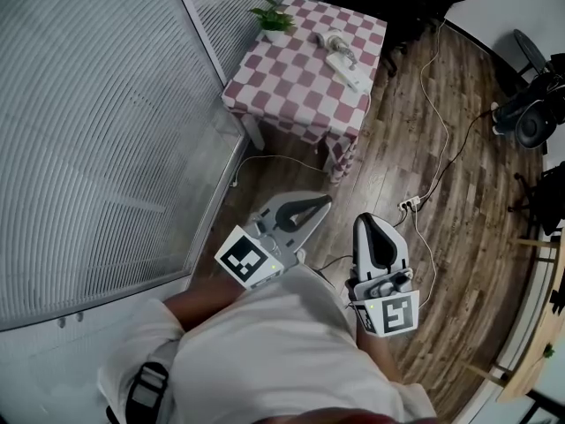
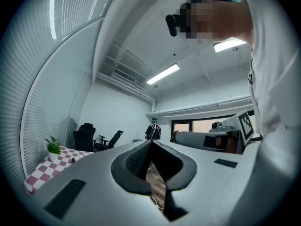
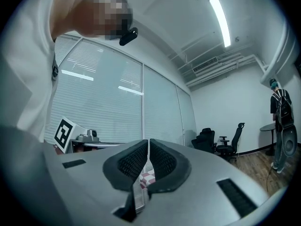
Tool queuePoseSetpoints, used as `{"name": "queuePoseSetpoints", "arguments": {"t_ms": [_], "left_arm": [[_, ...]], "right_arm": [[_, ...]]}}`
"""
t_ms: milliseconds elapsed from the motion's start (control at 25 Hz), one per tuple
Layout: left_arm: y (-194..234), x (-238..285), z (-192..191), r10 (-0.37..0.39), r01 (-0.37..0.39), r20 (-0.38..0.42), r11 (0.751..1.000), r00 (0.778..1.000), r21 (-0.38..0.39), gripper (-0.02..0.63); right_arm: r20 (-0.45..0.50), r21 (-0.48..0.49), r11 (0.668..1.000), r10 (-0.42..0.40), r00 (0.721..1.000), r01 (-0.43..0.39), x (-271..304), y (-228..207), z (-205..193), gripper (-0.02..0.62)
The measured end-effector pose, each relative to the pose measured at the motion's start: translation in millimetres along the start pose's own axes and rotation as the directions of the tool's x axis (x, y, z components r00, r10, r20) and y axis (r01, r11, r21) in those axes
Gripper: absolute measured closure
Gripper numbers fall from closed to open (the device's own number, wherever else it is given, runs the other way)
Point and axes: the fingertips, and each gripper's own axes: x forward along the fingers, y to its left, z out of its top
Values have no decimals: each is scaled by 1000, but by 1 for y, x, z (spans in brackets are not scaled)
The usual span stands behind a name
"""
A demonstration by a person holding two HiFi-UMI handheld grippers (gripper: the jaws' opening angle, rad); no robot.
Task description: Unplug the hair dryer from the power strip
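The hair dryer (image 1: 335,41) lies on the red-and-white checked table (image 1: 291,82) at the far end of the room, next to a white power strip (image 1: 350,71). Both grippers are held level near the person's body, well short of the table. My left gripper (image 1: 325,202) is shut with nothing between its pads, and its jaws meet in the left gripper view (image 2: 151,143). My right gripper (image 1: 370,220) is also shut and empty (image 3: 148,143). The checked cloth (image 3: 146,178) shows below the right jaws.
A potted plant (image 1: 274,19) stands on the table's far left corner. A white cable and a second power strip (image 1: 408,204) lie on the wood floor to the right. A blinds-covered glass wall (image 1: 97,131) runs along the left. Office chairs (image 2: 85,136) and a person (image 3: 280,126) are at the far end.
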Motion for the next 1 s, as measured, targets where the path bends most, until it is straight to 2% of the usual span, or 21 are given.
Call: {"name": "queuePoseSetpoints", "arguments": {"t_ms": [560, 1000], "left_arm": [[77, 31, -1, -1, 1, 7, 1000, 1000, -17, 577], [171, 67, 8, -15, 16, 11, 999, 1000, -34, 577]], "right_arm": [[-32, -8, 1000, 7, 999, -7, 80, -30, -18, 561], [-51, -24, 1000, 7, 999, -8, 178, -62, -25, 561]]}}
